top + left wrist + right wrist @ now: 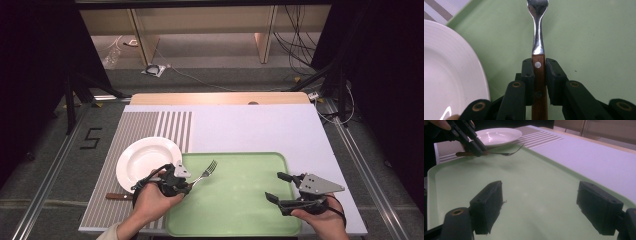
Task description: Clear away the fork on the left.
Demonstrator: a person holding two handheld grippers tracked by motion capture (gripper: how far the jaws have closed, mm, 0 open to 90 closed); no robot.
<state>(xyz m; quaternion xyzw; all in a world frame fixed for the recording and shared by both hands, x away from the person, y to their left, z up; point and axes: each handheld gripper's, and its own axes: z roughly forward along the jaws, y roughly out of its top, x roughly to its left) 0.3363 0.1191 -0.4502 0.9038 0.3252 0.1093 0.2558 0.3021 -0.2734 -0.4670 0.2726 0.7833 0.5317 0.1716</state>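
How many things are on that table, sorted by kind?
Plates: 1, the white plate
Trays: 1, the green tray
Forks: 1, the wooden-handled fork, clamped in the left tongs above the tray
Knives: 1, a brown-handled utensil by the plate, blade hidden, likely a knife
Mats: 1, the striped mat
Total: 5

The tray (250,210) lies at the lower centre of the high view on the surface (260,130). The plate (142,160) sits just left of the tray's upper left corner. A knife (118,196) lies below the plate, left of the tray. The fork (205,173) hangs over the tray's upper left part, its handle in the left claw (185,185). The right claw (278,186) hovers over the tray's lower right part.
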